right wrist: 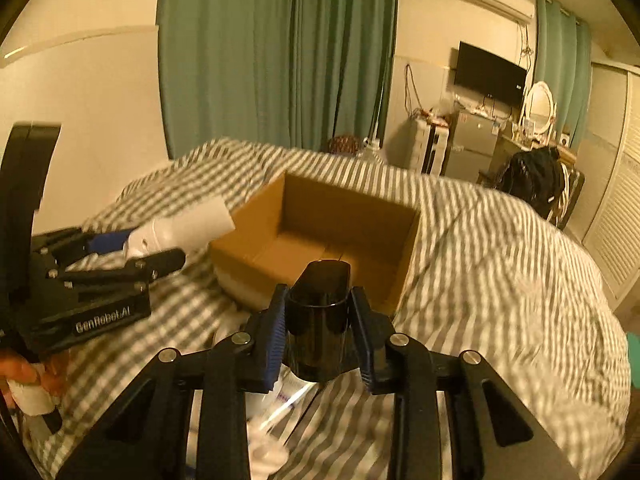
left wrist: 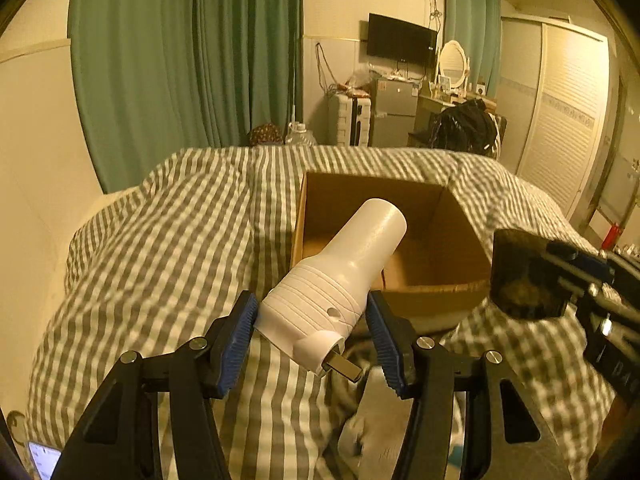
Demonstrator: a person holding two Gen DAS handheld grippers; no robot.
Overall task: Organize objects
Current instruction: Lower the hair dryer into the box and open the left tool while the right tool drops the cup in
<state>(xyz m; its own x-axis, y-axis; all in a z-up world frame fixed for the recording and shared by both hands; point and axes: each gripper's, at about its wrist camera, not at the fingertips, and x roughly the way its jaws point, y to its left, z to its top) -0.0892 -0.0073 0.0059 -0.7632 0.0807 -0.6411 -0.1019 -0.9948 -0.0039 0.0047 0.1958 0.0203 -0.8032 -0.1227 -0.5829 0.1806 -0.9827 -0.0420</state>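
Cardboard box point(right wrist: 320, 224) lies ahead, empty. Left gripper point(left wrist: 312, 322) clamps a white nozzle point(left wrist: 340, 276); right gripper point(right wrist: 318, 338) clamps a black cap point(right wrist: 318, 316). The smooth, tapered pieces may slip loose before clearing the rim.

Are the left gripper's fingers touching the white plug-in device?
Touching. In the left wrist view both blue fingers of the left gripper press the sides of the white plug-in device, holding it clear of the striped bedding.

Dim, yellowish indoor light, heavy fisheye bending and dark corners, motion blur across the bedding point(left wrist: 160, 240).
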